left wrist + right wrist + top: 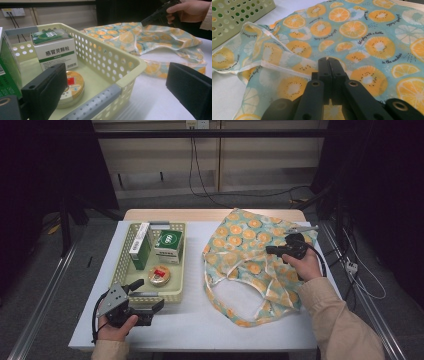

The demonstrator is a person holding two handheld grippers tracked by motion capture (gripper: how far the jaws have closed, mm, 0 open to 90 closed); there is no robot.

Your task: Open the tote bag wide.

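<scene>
White table (200, 320) (grey floor (90, 240) around) bears basket (125, 265).

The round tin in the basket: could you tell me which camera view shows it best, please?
The high view: the round tin lies whole and unblocked at the near end of the basket, its red label visible. In the left gripper view the tin is larger but half hidden behind a black jaw. The right gripper view looks at the fruit-print bag.

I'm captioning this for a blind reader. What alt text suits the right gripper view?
A shut black claw hangs over a fruit-print fabric bag lying rumpled on a white table. A perforated yellow-green basket sits at the upper left.
</scene>
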